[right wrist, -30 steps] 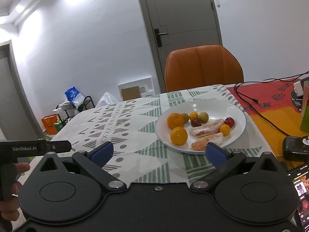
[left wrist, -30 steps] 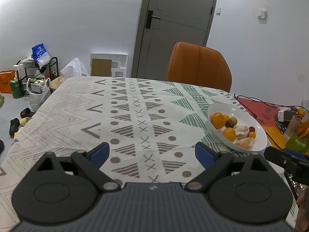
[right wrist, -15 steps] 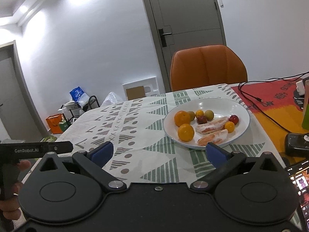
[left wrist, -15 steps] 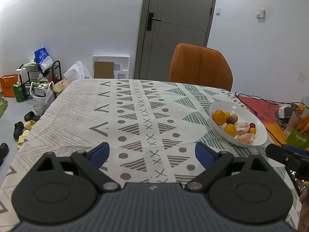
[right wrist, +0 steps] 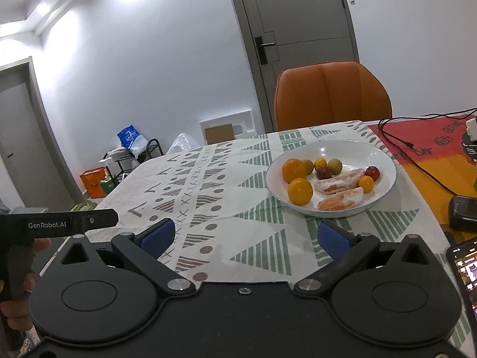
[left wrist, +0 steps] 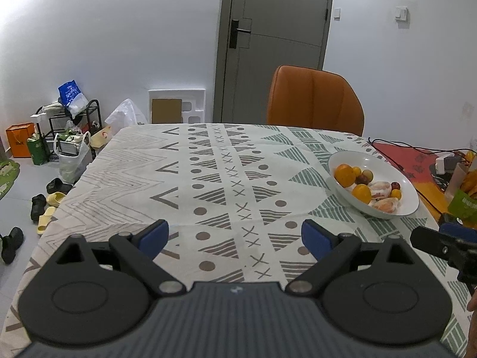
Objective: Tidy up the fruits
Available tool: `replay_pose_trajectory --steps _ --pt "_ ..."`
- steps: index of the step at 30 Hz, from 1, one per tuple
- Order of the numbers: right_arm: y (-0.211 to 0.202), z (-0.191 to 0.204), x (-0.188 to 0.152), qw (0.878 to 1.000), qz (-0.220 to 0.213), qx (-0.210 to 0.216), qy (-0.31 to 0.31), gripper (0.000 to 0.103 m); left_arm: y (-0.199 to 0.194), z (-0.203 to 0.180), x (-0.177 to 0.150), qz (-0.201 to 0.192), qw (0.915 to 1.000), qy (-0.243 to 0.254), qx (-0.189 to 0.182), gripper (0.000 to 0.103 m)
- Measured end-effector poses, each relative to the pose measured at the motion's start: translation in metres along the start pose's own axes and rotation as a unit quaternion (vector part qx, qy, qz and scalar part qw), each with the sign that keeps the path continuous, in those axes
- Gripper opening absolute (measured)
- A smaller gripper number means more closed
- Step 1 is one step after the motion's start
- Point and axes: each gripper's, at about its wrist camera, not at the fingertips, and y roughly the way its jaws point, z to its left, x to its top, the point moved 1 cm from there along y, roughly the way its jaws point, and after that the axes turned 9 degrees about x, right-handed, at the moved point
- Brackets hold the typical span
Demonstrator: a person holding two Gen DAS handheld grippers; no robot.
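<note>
A white bowl (right wrist: 384, 191) sits on the right part of the table, on a patterned cloth (right wrist: 220, 197), just before an orange chair (right wrist: 331, 95); its rim is smooth and glossy, its form wide and shallow. In it lie two oranges (right wrist: 300, 191), round and bright, one behind the other at the left side; two peeled citrus segments (right wrist: 341, 201), pale with white pith, side by side near the front; a small yellow fruit (right wrist: 366, 183) just beside them; a red one (right wrist: 372, 173) at the right; a dark one (right wrist: 324, 172) in the middle; two greenish-yellow ones (right wrist: 335, 164) toward the back. In the left view the same bowl (left wrist: 408, 200) lies well to the right of the left gripper.

The left gripper (left wrist: 235, 237) is held low over the near edge of the cloth (left wrist: 208, 179), jaws spread wide, nothing between its blue pads (left wrist: 155, 235); the right gripper (right wrist: 244, 237) is held likewise, jaws wide apart and empty, the bowl just ahead of its right pad (right wrist: 332, 238). A hand (right wrist: 18, 283) grips the black handle of the left tool at the left border of the right view.

The cloth is matte, printed with grey and green triangles, dots and crosses; a black cable (right wrist: 417, 161) runs over a red and orange mat (right wrist: 432, 137) to the right; a phone (right wrist: 468, 271) with lit screen lies at the right border.
</note>
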Motion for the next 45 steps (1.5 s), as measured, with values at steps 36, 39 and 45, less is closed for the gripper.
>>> replay_pose_trajectory --steps 36,39,45 --pt "0.004 0.005 0.001 1.0 0.007 0.011 -0.007 0.103 -0.007 0.012 -0.002 -0.005 0.9998 0.005 0.016 0.095" --pt "0.005 0.006 0.001 1.0 0.009 0.01 -0.008 0.103 -0.007 0.013 -0.002 -0.005 0.9998 0.002 0.017 0.095" --pt "0.004 0.007 0.003 1.0 0.007 0.011 -0.012 0.103 -0.009 0.015 -0.002 -0.007 0.9998 0.002 0.016 0.095"
